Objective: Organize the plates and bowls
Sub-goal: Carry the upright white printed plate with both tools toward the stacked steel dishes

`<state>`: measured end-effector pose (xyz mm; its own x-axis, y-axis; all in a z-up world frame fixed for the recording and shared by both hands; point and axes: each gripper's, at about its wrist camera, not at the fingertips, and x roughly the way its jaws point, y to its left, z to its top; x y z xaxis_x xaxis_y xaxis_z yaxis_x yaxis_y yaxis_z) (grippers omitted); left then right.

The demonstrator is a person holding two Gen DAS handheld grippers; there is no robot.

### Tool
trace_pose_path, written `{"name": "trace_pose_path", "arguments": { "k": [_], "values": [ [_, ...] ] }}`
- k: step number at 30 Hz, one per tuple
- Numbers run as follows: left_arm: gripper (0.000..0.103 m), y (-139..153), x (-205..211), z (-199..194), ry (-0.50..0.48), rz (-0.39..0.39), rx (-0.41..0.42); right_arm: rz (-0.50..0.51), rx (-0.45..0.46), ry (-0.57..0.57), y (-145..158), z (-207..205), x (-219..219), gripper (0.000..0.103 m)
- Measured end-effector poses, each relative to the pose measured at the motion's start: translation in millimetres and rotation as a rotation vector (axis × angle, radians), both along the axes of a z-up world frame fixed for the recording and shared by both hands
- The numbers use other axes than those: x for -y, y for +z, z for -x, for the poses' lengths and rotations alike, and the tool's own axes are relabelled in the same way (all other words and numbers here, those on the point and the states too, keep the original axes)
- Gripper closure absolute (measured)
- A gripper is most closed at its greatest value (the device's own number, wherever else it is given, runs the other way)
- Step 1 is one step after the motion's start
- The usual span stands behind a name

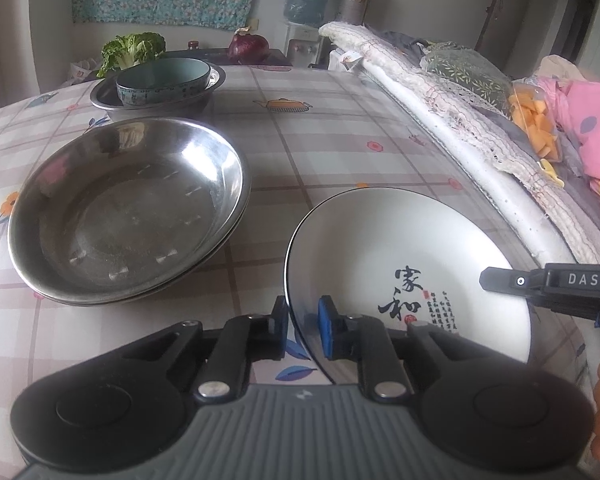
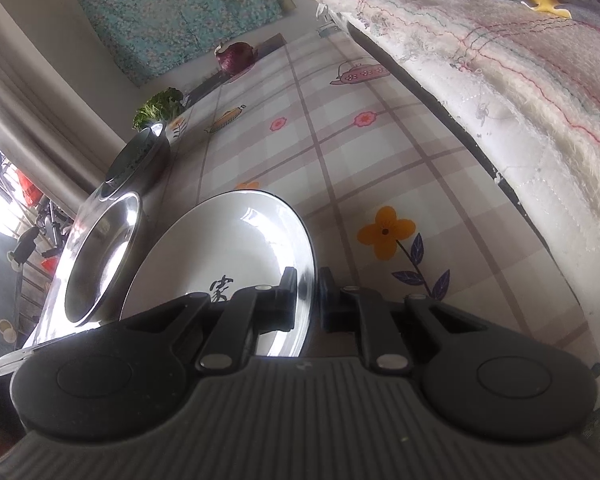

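Both tools pinch the white plate (image 1: 400,264) by its rim: the left tool (image 1: 303,326) has its blue-padded fingers pressed on the near left edge, and the right tool (image 2: 313,300) clamps the opposite edge, its tip showing at the far right of the left wrist view. The plate sits tilted just ahead of both tools, above the checked worktop (image 1: 324,152). To the left of the left tool lie the stacked steel dishes (image 1: 128,212), and farther ahead a teal bowl (image 1: 164,80) rests in a steel basin (image 1: 204,94). The step appears to be carrying the plate to its stack; keeping both pinches level and moving together should stop the rim from twisting out.
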<state>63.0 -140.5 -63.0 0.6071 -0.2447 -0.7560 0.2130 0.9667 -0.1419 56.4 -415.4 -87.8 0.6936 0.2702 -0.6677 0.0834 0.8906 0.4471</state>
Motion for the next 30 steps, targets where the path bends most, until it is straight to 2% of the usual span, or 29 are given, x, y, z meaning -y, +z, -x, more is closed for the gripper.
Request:
{"name": "trace_pose_path", "arguments": {
  "k": [3,8,30],
  "values": [
    [0.079,-2,4,-5,-0.025,-0.016,-0.022,0.012,-0.001,0.003,1,-2,-2,0.093],
    [0.075,-3,9,-9,-0.031,-0.03,-0.03,0.008,0.001,0.01,-2,-1,-2,0.093],
    [0.075,1,16,-9,-0.009,-0.076,-0.018,0.062,0.009,0.031,4,-3,-11,0.09]
  ]
}}
